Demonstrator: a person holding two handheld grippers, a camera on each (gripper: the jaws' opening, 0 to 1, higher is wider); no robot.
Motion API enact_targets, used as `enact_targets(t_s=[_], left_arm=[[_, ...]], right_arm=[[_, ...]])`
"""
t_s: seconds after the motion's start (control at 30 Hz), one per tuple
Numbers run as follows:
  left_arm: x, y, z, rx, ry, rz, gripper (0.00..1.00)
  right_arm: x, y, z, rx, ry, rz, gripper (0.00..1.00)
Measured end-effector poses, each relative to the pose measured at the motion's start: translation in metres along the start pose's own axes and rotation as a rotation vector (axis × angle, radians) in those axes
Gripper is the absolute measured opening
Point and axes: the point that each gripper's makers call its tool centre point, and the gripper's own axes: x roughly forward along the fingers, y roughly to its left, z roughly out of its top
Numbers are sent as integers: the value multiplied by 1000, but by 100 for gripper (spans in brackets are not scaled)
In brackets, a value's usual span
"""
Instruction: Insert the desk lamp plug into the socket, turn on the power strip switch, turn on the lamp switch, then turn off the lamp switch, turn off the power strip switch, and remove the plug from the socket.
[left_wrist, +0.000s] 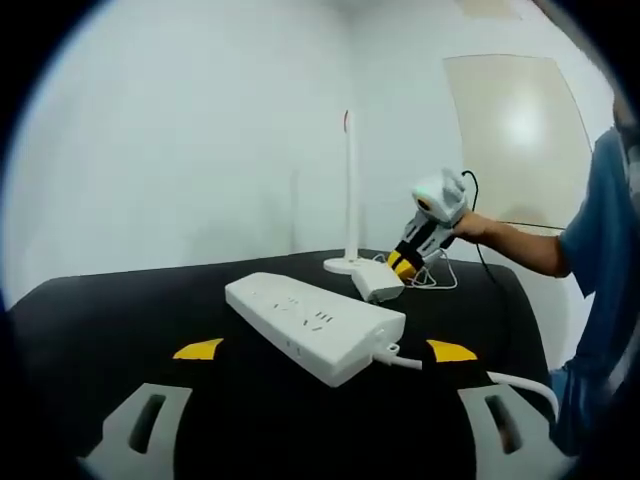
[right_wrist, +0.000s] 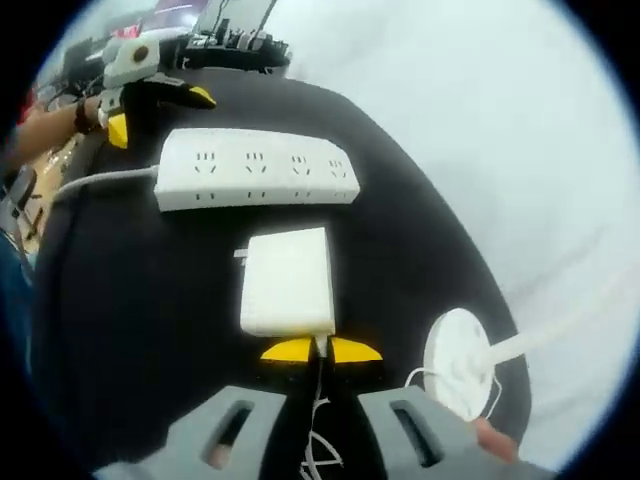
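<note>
Right gripper (right_wrist: 320, 352): yellow-tipped jaws nearly closed on the thin white cord at the near end of the flat white rectangular plug adapter (right_wrist: 287, 280). Adapter lies on the black table (right_wrist: 130, 330), prongs pointing away. Directly beyond, set crosswise, the long white plastic power strip (right_wrist: 255, 167). Left gripper (left_wrist: 320, 350) wide open, holding nothing, farther from the plug.

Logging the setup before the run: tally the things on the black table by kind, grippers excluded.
White four-outlet power strip: 1
White flat rectangular plug adapter: 1
White desk lamp with round base: 1
Total: 3
</note>
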Motion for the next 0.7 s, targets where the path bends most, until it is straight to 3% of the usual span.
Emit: enact_targets(t_s=[0.47,0.7], left_arm=[[-1,1,-1,-1,2,1,75],[-1,1,1,0,-2,0,75]], right_arm=[[-3,-19,9,-118,-25,-178,6],[-4,-30,19,-229,-48,-309,6]])
